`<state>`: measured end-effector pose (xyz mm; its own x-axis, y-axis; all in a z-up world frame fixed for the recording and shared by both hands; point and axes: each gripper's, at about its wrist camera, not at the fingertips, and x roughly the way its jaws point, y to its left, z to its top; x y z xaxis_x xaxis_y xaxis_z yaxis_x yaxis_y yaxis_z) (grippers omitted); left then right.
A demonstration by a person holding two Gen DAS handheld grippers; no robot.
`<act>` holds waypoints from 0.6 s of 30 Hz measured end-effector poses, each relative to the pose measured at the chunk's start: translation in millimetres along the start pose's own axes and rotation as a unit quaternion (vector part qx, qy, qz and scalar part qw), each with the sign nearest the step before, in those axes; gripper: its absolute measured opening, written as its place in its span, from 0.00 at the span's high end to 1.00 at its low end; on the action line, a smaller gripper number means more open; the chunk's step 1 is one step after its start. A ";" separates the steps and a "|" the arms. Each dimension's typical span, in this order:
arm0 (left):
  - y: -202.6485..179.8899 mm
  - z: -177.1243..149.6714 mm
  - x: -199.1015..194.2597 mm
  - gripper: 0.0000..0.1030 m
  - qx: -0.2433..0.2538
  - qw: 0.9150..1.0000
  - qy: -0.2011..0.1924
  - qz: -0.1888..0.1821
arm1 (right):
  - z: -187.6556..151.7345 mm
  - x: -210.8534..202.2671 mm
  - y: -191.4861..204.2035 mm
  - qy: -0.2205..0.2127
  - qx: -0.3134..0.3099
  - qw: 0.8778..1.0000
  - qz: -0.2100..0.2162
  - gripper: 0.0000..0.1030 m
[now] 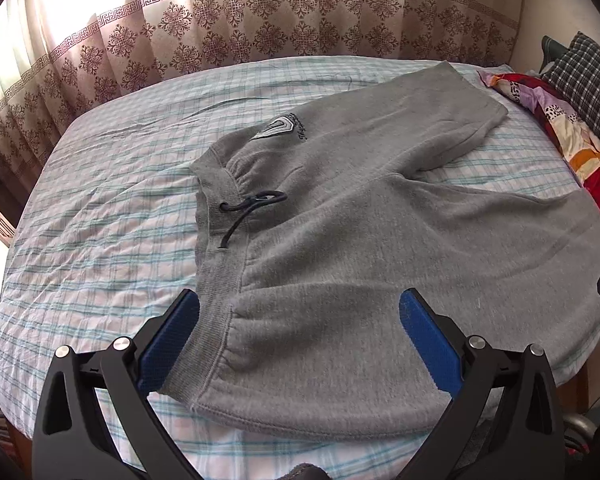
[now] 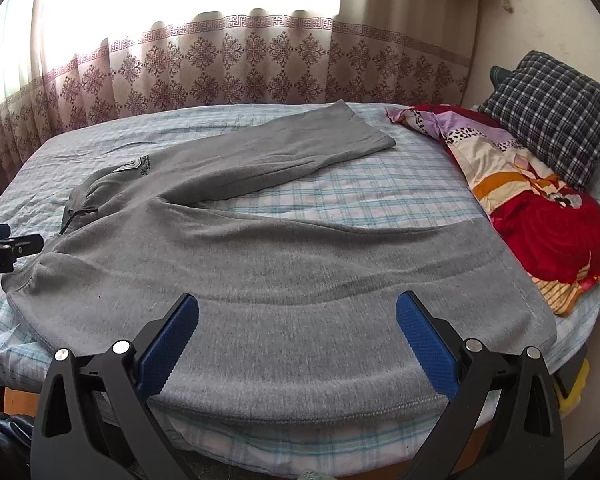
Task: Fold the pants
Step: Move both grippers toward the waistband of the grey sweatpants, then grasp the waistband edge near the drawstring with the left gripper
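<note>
Grey sweatpants (image 1: 360, 220) lie spread flat on the bed, waistband to the left with a dark drawstring (image 1: 252, 208) and a crest logo (image 1: 278, 126), both legs running right. My left gripper (image 1: 300, 312) is open, its blue pads either side of the near waistband corner, just above the cloth. My right gripper (image 2: 298, 316) is open over the near leg of the pants (image 2: 300, 272), closer to the hem. The left gripper also shows at the left edge of the right wrist view (image 2: 4, 246).
The bed has a pale blue checked sheet (image 1: 100, 200). A red floral blanket (image 2: 532, 216) and a dark plaid pillow (image 2: 552, 116) lie at the right. A patterned curtain (image 2: 228, 68) hangs behind. The bed's near edge is just below the grippers.
</note>
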<state>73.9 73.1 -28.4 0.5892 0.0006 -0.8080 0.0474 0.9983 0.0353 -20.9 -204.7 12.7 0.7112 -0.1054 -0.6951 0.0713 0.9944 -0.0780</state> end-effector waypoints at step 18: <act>114.3 44.3 101.7 0.02 -0.104 0.993 0.046 -0.041 | 17.8 72.9 70.2 0.060 -0.023 0.996 0.062 0.05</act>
<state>174.9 184.6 -80.4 0.5138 -0.0859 -0.8536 -0.0812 0.9856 -0.1480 48.4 -142.4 -30.7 0.6236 0.0161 -0.7816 -0.0460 0.9988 -0.0162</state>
